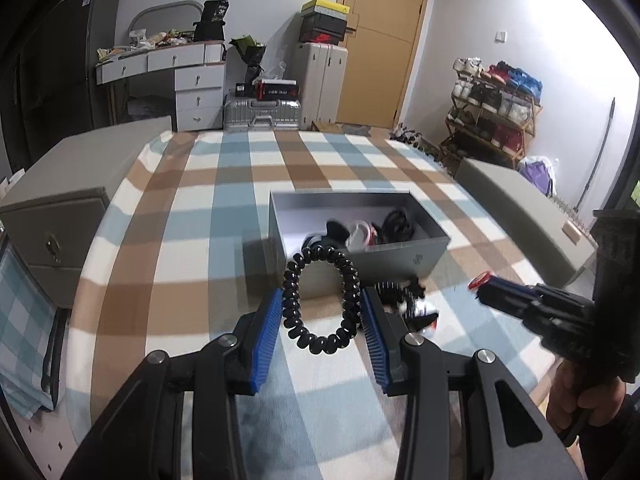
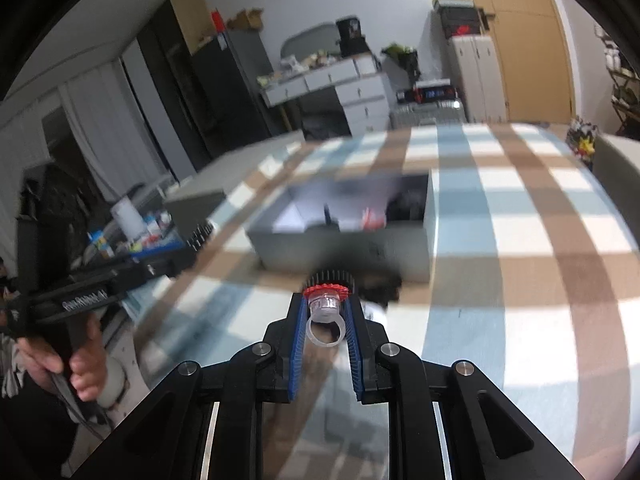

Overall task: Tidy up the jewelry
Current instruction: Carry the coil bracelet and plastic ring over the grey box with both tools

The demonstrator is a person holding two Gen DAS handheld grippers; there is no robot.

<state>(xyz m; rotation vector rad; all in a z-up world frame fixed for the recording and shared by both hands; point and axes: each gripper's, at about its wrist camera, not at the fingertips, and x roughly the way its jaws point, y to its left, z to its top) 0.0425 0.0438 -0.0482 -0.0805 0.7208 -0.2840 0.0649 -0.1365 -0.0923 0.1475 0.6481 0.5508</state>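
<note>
Two grippers, both busy. Nearest in the left wrist view, the left gripper (image 1: 322,312) has its blue pads (image 1: 266,334) pressed against the sides of a black coil band (image 1: 320,300). The loop sits between the fingers, held up off the plaid cloth (image 1: 192,208), with its top edge reaching up in front of the box's near wall.

Over on the right, the right gripper (image 2: 326,320) is pinching a clear ring (image 2: 324,322) with a red frilly top (image 2: 325,293). The hoop hangs between the pads and the red part pokes out past the fingertips. You can also spot that gripper from the left camera, coming in from the right edge (image 1: 486,290) with the red bit at its tip, and the person's hand (image 1: 576,396) is wrapped around its handle. The right wrist view is pretty blurry.

Just beyond the band there's a small heap of leftover pieces (image 1: 408,304) lying on the cloth, black and white with some red, right against the near side of the box. Can't tell exactly what each one is.

Further back sits the grey box (image 1: 280,216), open on top, with several black, white and red pieces (image 1: 368,232) bunched in its right half.

Way past the table: a white desk (image 1: 188,76) on the left, silver suitcases (image 1: 262,110), a wooden door (image 1: 384,40), and a shoe rack (image 1: 492,108) on the right.
</note>
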